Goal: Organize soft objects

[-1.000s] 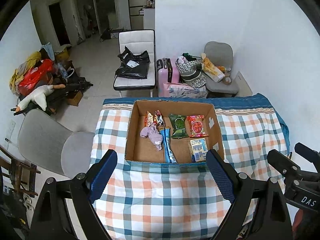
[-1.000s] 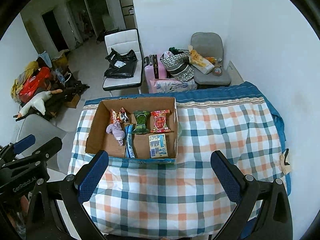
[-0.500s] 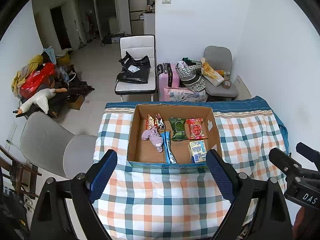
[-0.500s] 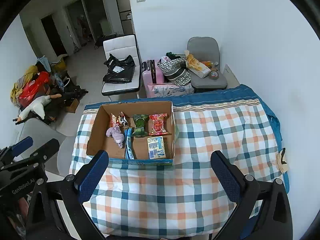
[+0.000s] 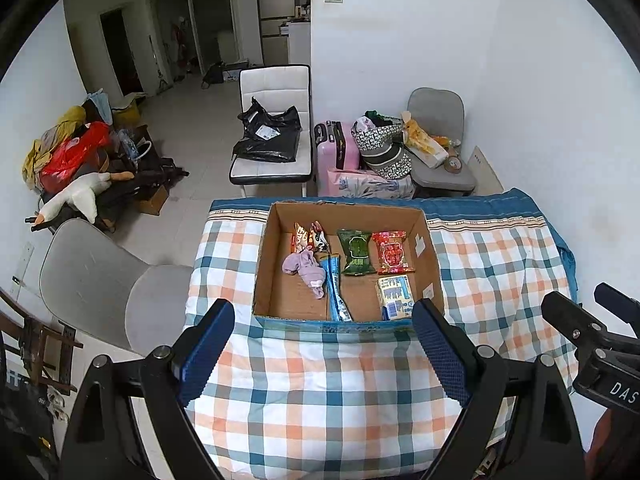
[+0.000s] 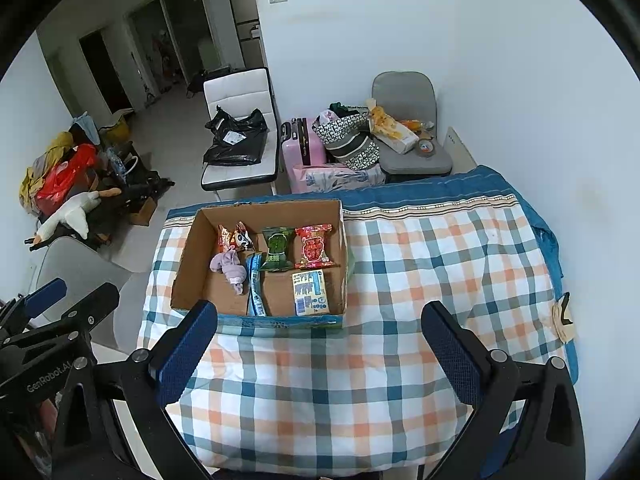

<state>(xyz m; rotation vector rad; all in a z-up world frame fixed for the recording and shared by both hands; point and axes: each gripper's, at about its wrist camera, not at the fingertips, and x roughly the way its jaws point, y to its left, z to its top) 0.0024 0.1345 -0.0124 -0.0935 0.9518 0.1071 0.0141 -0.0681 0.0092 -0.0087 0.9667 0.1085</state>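
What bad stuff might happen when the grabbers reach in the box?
The purple soft toy touches the long blue packet, so a grab might catch both. The brown cardboard box sits on a loose checked cloth that could bunch up and slide. Both the left gripper and right gripper are open.

Cardboard box (image 6: 188, 264) walls ring the packets; plaid cloth (image 6: 420, 264) rightward lies bare

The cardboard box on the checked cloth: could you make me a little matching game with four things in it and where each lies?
Things:
1. purple sock
2. green packet
3. red packet
4. tissue pack

Places in the box:
A. far right
B. near right corner
C. left of the blue stick
D. far middle

Pairs: 1-C, 2-D, 3-A, 4-B
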